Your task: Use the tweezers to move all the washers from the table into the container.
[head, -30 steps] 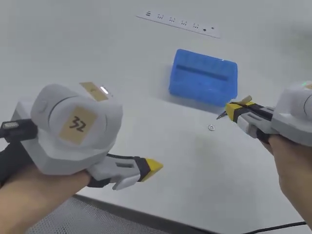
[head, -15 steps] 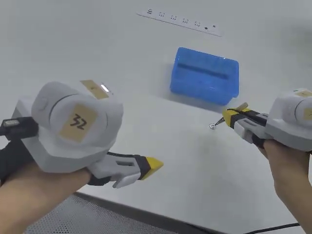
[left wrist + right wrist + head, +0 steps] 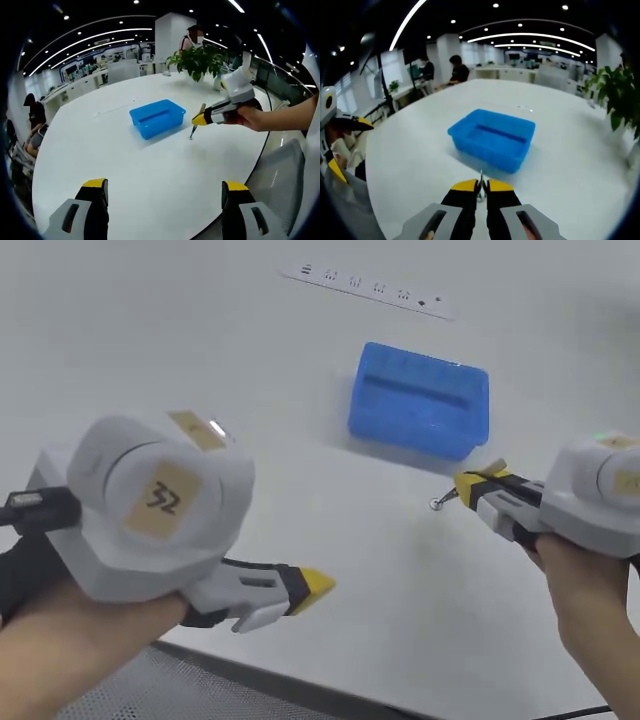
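The left gripper [image 3: 164, 187] hung released at the near edge of the round white table [image 3: 125, 160], its two yellow-tipped jaws wide apart and holding nothing. The right gripper [image 3: 477, 186] was clenched on a pair of slim metal tweezers [image 3: 193, 131], its jaws nearly together. The tweezers pointed down and forward towards the tabletop. In the head view their tip sat right at the small silver ring washer [image 3: 434, 504] lying on the table. Whether it actually touched or gripped the washer was too small to tell.

The blue rectangular plastic container [image 3: 420, 400] stood just beyond the washer, near it but apart, with bare white tabletop between them. Further back on the table lay a long white power strip [image 3: 365, 288], well apart from the container. A grey mesh surface [image 3: 150, 680] showed below the near table edge. In the left gripper view a leafy green potted plant [image 3: 197, 60] stood at the far side of the table, and people sat and stood around an open-plan office under rows of ceiling lights.

A tan sticker [image 3: 160, 498] on the round white body of the left gripper read "32" in dark handwriting. The markings along the power strip were too small to read.
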Motion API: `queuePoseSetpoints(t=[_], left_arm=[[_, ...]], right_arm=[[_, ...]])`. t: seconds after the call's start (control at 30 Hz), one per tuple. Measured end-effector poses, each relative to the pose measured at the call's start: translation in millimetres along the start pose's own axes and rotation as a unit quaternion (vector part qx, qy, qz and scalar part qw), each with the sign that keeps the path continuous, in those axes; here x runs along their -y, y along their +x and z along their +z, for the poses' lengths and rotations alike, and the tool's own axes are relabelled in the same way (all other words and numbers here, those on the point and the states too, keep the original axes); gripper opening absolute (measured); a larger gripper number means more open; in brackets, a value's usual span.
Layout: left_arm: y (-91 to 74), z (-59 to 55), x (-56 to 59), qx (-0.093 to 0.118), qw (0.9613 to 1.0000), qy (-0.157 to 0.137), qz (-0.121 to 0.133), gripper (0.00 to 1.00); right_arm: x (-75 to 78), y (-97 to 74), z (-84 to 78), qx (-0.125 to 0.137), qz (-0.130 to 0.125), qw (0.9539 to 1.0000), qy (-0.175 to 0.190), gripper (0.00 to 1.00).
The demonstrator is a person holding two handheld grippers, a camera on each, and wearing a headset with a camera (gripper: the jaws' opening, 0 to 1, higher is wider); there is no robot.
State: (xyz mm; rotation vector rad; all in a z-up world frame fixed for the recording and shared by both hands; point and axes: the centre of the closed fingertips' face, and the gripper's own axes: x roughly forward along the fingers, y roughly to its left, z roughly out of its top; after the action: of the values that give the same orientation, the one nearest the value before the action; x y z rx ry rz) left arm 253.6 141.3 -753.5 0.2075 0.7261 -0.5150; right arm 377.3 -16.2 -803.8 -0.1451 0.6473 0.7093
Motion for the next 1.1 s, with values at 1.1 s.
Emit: queuePoseSetpoints(t=[1.1], left_arm=[[-4.5,4.6,-1.0,0.005,0.9999,0.011,0.002,0.96]], right_arm=[[6.7,-12.3,68.8,0.047,0.001,0.9988,-0.012,0.01]])
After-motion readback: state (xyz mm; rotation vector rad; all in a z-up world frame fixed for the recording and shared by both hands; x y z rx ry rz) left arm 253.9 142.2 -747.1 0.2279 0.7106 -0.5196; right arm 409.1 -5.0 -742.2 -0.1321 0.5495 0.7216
